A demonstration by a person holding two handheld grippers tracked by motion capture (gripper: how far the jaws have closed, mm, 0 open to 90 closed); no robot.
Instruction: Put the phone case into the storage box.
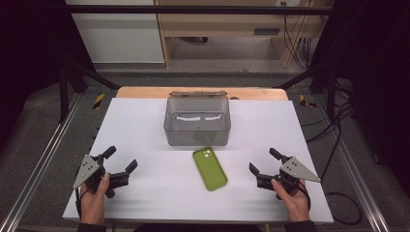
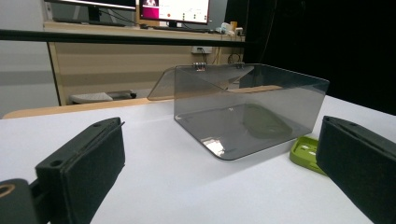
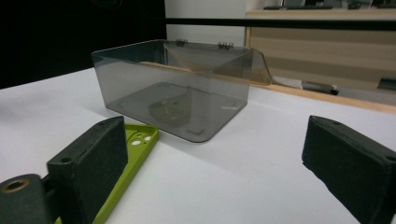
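A green phone case (image 1: 210,167) lies flat on the white table (image 1: 145,125), just in front of a clear smoky plastic box (image 1: 197,121) whose lid stands open at the back. My left gripper (image 1: 121,160) rests near the table's front left, open and empty, well left of the case. My right gripper (image 1: 262,161) rests at the front right, open and empty, to the right of the case. In the left gripper view the box (image 2: 247,107) stands ahead with the case (image 2: 306,153) at its right. In the right gripper view the case (image 3: 126,170) lies beside the left jaw, the box (image 3: 177,88) beyond.
The table's wooden far edge (image 1: 145,92) lies behind the box. Metal rails (image 1: 43,150) run along both sides of the table. A wooden shelf unit (image 1: 232,29) stands on the floor beyond. Cables (image 1: 338,193) trail at the right.
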